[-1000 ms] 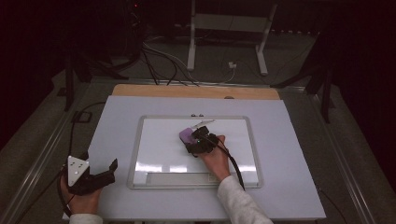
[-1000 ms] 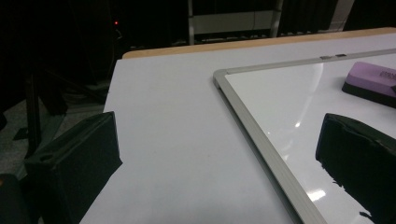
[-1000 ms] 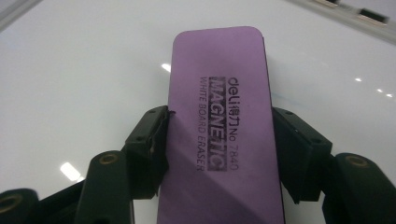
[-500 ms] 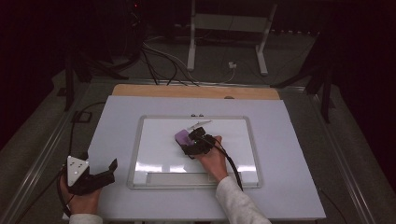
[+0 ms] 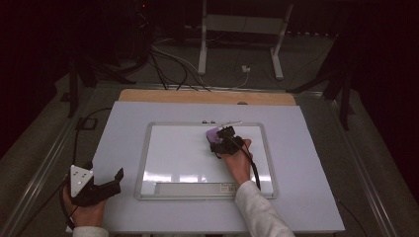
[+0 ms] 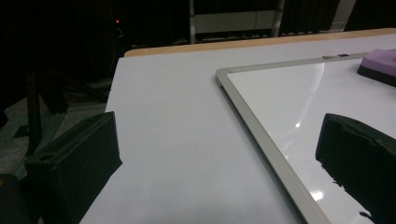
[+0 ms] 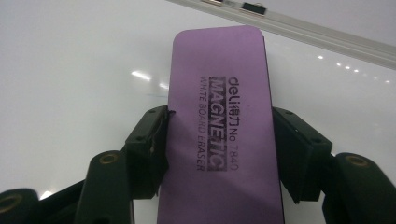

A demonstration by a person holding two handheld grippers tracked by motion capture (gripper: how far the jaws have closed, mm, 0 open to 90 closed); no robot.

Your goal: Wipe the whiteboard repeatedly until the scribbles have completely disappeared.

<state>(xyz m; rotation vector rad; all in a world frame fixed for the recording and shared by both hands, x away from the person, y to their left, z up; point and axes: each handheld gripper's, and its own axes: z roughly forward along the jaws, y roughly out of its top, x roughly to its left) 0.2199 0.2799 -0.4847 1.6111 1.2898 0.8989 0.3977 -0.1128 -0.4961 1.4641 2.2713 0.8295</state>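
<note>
A purple whiteboard eraser (image 5: pixel 213 133) lies flat on the whiteboard (image 5: pixel 173 153), near its far edge. My right gripper (image 5: pixel 220 141) is shut on it. In the right gripper view the jaws press on both long sides of the eraser (image 7: pixel 219 93), which bears black print reading MAGNETIC WHITE BOARD ERASER. The board's surface (image 7: pixel 70 70) around it looks clean and glossy. My left gripper (image 5: pixel 101 186) rests at the table's near left corner, open, with nothing between its jaws. In the left gripper view the eraser (image 6: pixel 380 63) sits far right on the board (image 6: pixel 299 93).
The silver-framed board lies in the middle of a white table (image 5: pixel 123 128) with a wooden strip (image 5: pixel 207 97) at the far edge. A light marker (image 5: pixel 231 122) lies on the board's far rim. Cables and a metal stand (image 5: pixel 202 44) are on the floor beyond.
My right gripper slid the eraser a little left, then to the right and toward the board's far edge. The left gripper has stayed where it was.
</note>
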